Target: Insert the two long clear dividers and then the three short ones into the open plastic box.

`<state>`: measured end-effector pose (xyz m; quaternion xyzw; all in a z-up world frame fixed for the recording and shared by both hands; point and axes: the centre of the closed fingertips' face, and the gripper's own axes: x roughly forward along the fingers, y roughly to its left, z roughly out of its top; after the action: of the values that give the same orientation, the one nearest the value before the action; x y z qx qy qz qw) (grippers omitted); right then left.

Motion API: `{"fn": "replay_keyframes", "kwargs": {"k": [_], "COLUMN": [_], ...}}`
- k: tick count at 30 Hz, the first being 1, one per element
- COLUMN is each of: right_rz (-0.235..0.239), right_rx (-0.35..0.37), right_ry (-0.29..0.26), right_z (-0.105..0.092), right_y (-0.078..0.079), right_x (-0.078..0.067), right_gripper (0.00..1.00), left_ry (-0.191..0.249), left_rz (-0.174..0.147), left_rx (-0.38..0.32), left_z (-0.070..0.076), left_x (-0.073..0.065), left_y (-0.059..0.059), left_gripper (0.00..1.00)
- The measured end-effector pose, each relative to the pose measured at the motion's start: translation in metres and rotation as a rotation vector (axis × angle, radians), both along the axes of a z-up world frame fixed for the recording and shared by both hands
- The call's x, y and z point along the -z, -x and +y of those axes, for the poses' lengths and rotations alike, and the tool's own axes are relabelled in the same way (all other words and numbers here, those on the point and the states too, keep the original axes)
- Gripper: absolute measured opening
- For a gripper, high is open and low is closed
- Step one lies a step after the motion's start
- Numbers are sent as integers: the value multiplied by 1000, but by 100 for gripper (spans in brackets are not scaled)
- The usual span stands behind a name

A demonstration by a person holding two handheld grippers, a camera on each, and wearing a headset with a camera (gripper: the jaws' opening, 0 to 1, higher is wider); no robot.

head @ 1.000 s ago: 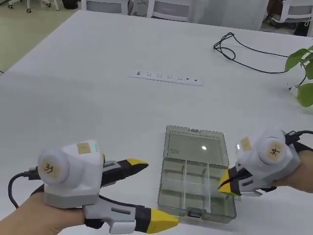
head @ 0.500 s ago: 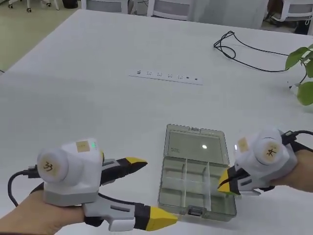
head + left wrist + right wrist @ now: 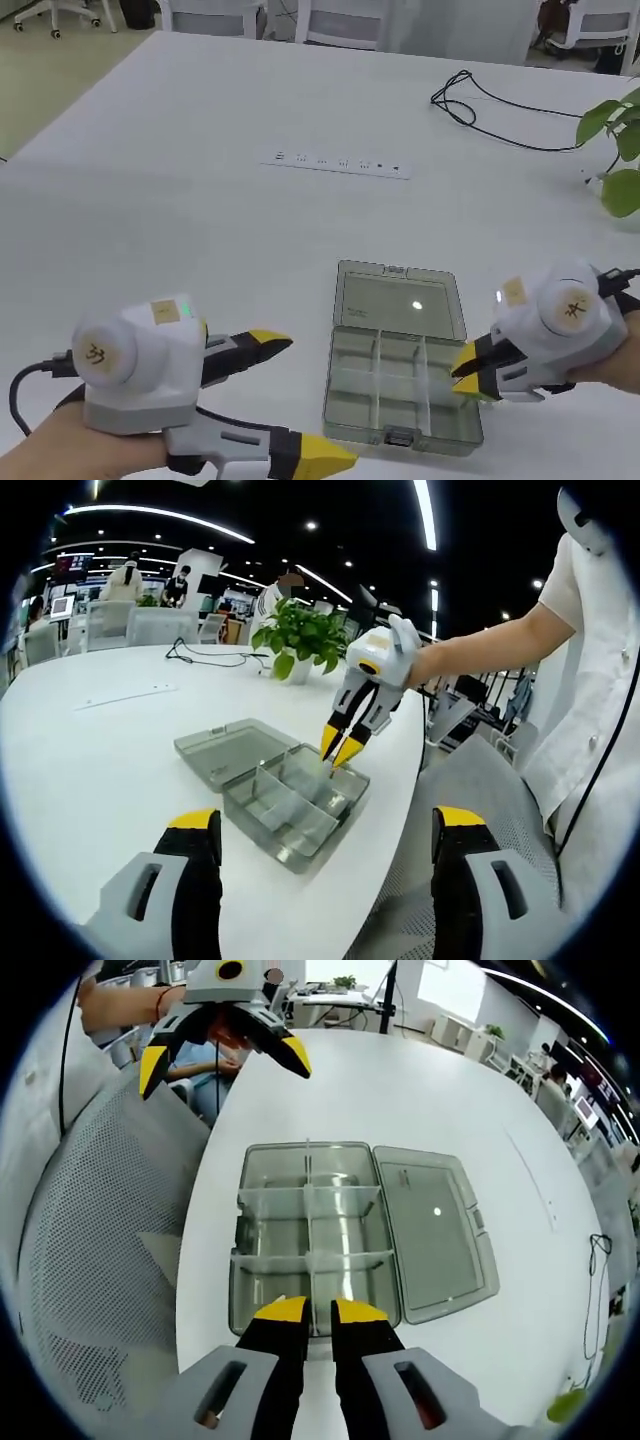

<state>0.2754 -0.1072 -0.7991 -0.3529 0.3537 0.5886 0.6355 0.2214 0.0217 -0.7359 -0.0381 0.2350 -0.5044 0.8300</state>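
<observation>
Head view: two grippers flank the open box

A white table (image 3: pixel 180 200) spreads across the whole scene. The plastic box (image 3: pixel 336 385) lies near its front edge, with the lid (image 3: pixel 400 300) folded flat away from the person. Clear dividers (image 3: pixel 378 362) stand inside the box, crossing one another and splitting it into compartments.

The left gripper (image 3: pixel 298 400) is held low at the box's left side, apart from it. It is gripped from below by the left hand (image 3: pixel 75 450), and its jaws are spread wide and point toward the box.

In the left gripper view, the right forearm reaches in from the side and the right gripper (image 3: pixel 468 375) tilts steeply down. Its tips sit at the box's right wall. The right gripper view shows these jaws with only a narrow gap between them, beside the end of one divider.

Farther back on the table lie a power strip (image 3: pixel 335 163) and a looped black cable (image 3: pixel 490 105). Plant leaves (image 3: pixel 615 150) show at the right edge.
</observation>
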Motion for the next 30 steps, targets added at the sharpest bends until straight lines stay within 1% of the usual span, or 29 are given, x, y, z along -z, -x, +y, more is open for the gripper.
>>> {"fn": "replay_keyframes", "kwargs": {"k": [8, 12, 14, 15, 17, 23, 28, 30], "right_rz": [-18, -24, -24, -25, -27, -23, -23, -19], "right_rx": [95, 141, 163, 166, 190, 255, 299, 319], "right_ry": [-69, -108, -126, -127, -137, -173, -190, -196], "right_z": [-11, -18, -22, -23, -29, -43, -56, -60], "right_y": [0, 2, 4, 4, 6, 12, 18, 21], "right_x": [-18, -26, -29, -29, -31, -34, -33, -32], "right_gripper": [16, 21, 23, 24, 25, 31, 40, 44], "left_ry": [-18, -30, -36, -39, -41, -58, -71, -77], "left_rz": [-3, -14, -13, -17, -15, -21, -25, -32], "left_rx": [-1, 3, 5, 6, 10, 24, 26, 27], "left_z": [4, 6, 7, 7, 7, 8, 10, 10], "left_x": [2, 2, 3, 3, 3, 5, 6, 6], "left_y": [0, 0, 1, 1, 1, 2, 0, -1], "left_gripper": [91, 96, 97, 98, 100, 100, 100, 100]}}
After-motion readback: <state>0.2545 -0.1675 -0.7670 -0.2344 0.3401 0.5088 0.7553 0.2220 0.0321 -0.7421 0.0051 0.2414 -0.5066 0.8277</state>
